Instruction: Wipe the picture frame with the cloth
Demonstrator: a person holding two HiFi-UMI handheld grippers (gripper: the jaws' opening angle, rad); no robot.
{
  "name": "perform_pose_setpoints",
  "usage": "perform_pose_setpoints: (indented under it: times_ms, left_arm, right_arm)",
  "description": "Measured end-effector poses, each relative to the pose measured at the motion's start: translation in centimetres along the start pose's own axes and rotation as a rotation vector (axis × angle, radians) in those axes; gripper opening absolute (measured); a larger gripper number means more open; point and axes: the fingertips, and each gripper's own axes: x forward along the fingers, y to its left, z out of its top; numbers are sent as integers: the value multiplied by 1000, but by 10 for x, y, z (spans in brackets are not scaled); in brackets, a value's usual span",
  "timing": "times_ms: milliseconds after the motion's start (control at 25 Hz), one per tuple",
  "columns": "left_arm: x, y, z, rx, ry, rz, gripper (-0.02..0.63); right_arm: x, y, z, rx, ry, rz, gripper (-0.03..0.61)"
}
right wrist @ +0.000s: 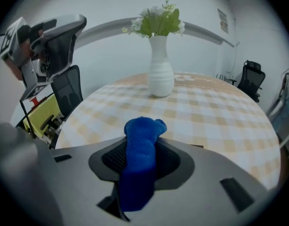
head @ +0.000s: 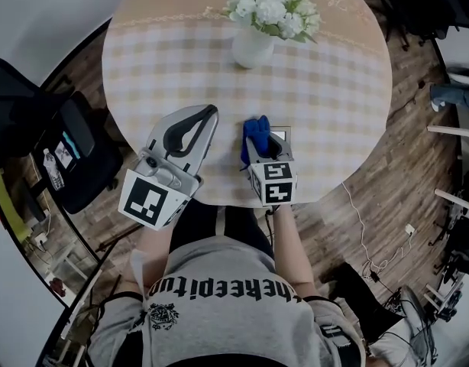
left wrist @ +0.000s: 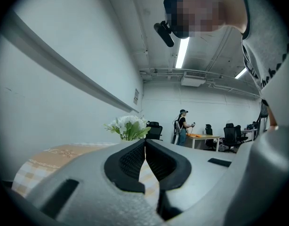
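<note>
My right gripper (head: 257, 142) is shut on a blue cloth (head: 255, 132) low over the near part of the round checked table (head: 334, 90). In the right gripper view the cloth (right wrist: 140, 131) stands up between the jaws of the right gripper (right wrist: 143, 149) and hangs down behind them. A small grey-edged rectangle (head: 279, 136), perhaps the picture frame, lies flat just right of the cloth and is mostly hidden by the gripper. My left gripper (head: 211, 113) is raised beside it on the left. The left gripper (left wrist: 145, 145) has its jaw tips touching and holds nothing.
A white vase of white flowers (head: 251, 46) stands at the far middle of the table, seen also as the vase (right wrist: 161, 76). A black office chair (head: 59, 144) sits left of the table. Cables (head: 364, 235) lie on the wooden floor at right. A person (left wrist: 182, 126) stands far off by desks.
</note>
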Motion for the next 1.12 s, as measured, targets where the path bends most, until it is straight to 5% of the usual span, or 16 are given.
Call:
perform_pose_setpoints:
  times_ms: [800, 1120]
  left_arm:
    - [9, -21, 5, 12, 2, 20, 17]
    - [10, -33, 3, -5, 25, 25, 17]
  right_arm:
    - [-25, -76, -21, -18, 72, -146, 141]
    - [-33, -79, -25, 24, 59, -121, 141]
